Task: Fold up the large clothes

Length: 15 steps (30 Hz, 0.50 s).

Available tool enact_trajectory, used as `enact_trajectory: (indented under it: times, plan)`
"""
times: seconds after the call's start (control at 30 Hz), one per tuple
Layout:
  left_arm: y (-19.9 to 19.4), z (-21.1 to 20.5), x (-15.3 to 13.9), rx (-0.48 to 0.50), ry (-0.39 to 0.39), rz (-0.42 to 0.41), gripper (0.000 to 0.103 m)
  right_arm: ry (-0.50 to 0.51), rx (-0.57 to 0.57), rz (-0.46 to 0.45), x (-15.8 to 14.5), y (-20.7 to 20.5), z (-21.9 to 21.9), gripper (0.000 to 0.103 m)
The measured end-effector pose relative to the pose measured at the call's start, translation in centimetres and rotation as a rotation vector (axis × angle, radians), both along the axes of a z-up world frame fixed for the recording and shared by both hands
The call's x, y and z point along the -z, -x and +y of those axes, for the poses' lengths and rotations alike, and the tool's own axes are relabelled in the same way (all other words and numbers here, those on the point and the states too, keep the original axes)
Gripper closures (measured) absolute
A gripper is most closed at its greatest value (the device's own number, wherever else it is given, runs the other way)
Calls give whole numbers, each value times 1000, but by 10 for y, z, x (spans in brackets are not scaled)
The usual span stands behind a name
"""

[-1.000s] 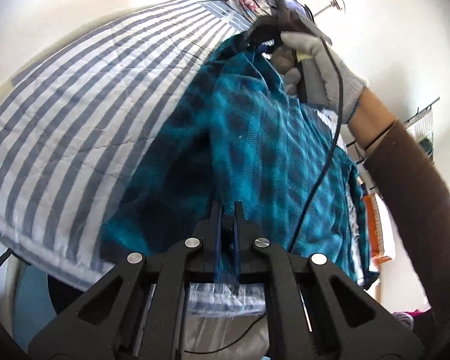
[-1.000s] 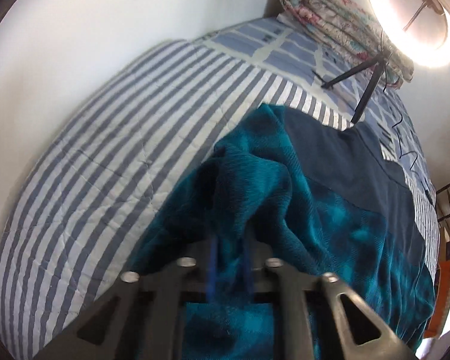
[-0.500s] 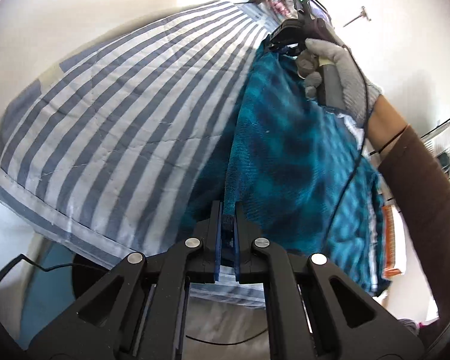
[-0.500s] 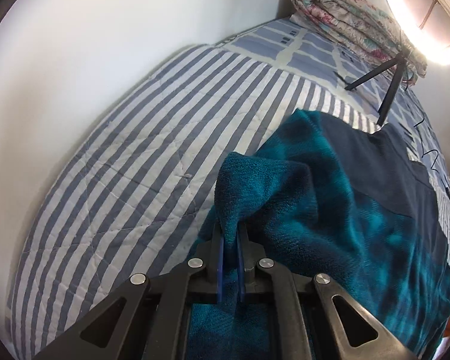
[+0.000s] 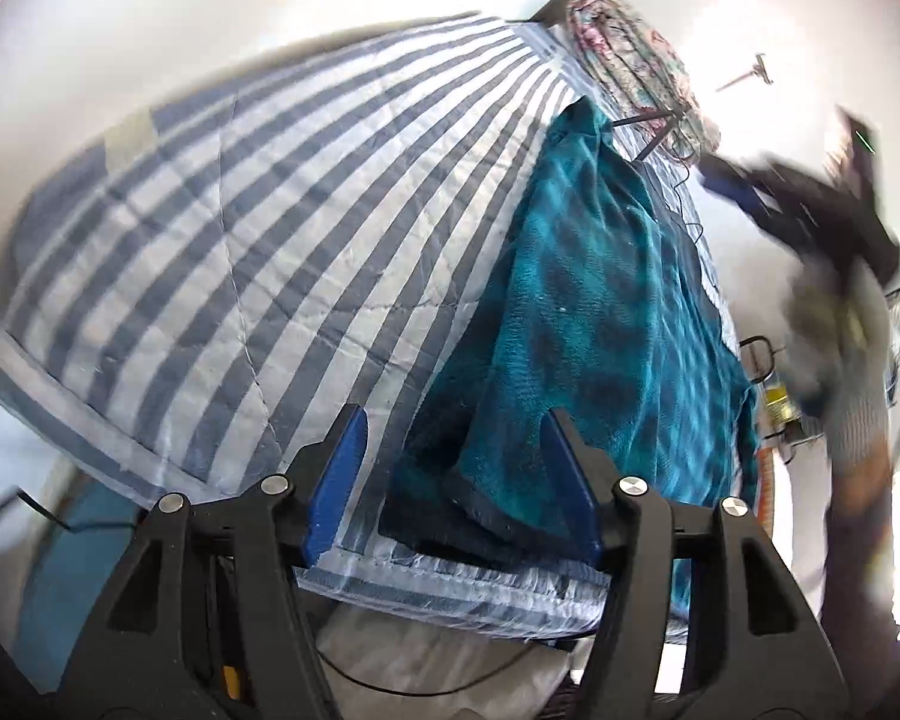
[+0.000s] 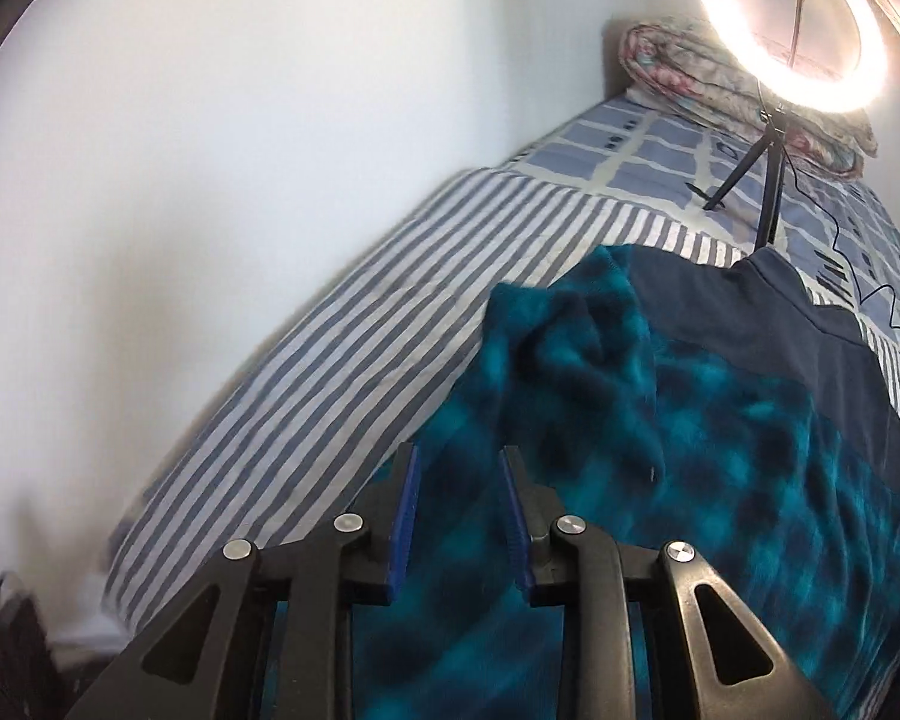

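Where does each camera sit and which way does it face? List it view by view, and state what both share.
Left wrist: sits on the left gripper, looking down across the near bed corner at the teal plaid garment; jaws open after just opening, the blurred right gripper at right.
Right wrist: sits on the right gripper, facing along the bed toward the ring light; jaws just opened, nothing pinched.
Shared: garment, striped quilt, floral bedding roll.
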<state>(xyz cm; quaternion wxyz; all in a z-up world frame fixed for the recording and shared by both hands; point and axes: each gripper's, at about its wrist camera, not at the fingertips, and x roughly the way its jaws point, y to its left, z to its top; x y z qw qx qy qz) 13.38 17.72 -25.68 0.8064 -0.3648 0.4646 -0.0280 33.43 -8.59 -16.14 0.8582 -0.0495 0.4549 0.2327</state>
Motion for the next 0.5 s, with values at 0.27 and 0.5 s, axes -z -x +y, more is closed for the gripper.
enact_trajectory:
  times: [0.27,0.5]
  plan:
    - [-9,-4,11,-1,34,24,42,-40,-44,48,28,79,-18,76]
    - [-16,-18,14,37,21,27,72,-59,-84,58,57,118,-4,76]
